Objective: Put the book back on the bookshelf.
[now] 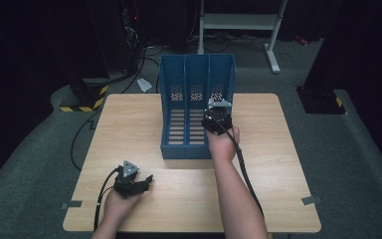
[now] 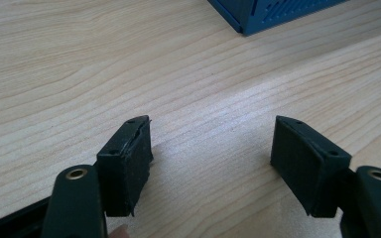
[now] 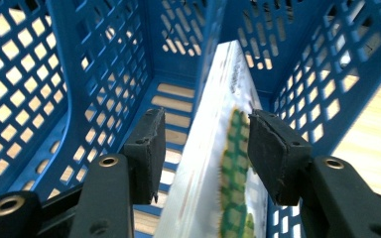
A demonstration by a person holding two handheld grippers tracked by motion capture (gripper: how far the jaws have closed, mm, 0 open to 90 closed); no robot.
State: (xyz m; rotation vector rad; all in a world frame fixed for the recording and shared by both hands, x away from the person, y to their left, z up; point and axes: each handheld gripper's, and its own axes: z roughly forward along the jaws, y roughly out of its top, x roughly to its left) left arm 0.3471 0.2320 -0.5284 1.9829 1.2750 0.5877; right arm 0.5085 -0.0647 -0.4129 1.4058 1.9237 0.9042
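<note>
Your right gripper (image 1: 218,118) is at the near right corner of the blue file rack (image 1: 197,107), which stands mid-table, toward the far edge of the wooden table (image 1: 129,119). In the right gripper view its jaws are half spread and straddle a thin book (image 3: 218,163) standing on edge in the rack's right-hand compartment: white cover with a green pattern, leaning a little and blurred. There's a visible gap on the left pad's side; on the right pad's side the book sits very close, contact unclear, so call it loose, not pinched. The rack's slotted floor and perforated walls show on both sides of the book, and the divider to the middle compartment is just left of it. From above, your right hand (image 1: 224,142) sits at the rack's near right end, with the cable trailing back along the forearm. Your left gripper (image 1: 142,183) rests low over the near left part of the table, well apart from the rack, held in your left hand (image 1: 119,204). Its jaws are spread wide with bare wood between them; one corner of the rack shows far off in the left gripper view.
</note>
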